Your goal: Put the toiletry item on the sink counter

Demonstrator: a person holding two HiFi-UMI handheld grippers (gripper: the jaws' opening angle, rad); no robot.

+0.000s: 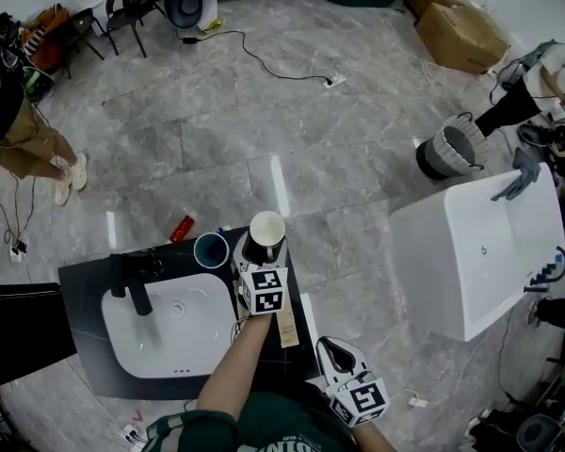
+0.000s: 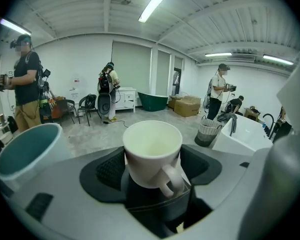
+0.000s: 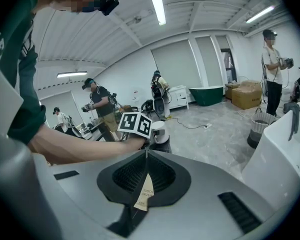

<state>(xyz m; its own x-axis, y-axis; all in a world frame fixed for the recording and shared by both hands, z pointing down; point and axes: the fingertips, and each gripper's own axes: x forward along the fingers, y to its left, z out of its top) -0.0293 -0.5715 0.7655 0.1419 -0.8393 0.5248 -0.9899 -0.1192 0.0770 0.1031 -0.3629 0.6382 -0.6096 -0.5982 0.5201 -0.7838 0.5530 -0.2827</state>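
A white mug (image 1: 266,230) (image 2: 152,154) sits between the jaws of my left gripper (image 1: 261,255) (image 2: 153,170), which is shut on it at the back right of the black sink counter (image 1: 83,285). I cannot tell whether the mug rests on the counter. Right beside it stands a teal cup (image 1: 210,250) (image 2: 25,151). My right gripper (image 1: 328,348) (image 3: 146,156) is by the counter's front right corner, shut on a thin tan toothbrush pack (image 3: 142,199). In the head view the pack (image 1: 288,328) shows just ahead of its jaws.
The counter holds a white basin (image 1: 160,342) and a black faucet (image 1: 132,285). A red item (image 1: 182,227) lies on the floor behind it. A white bathtub (image 1: 480,252) stands to the right, a woven basket (image 1: 449,149) beyond. Other people stand further off.
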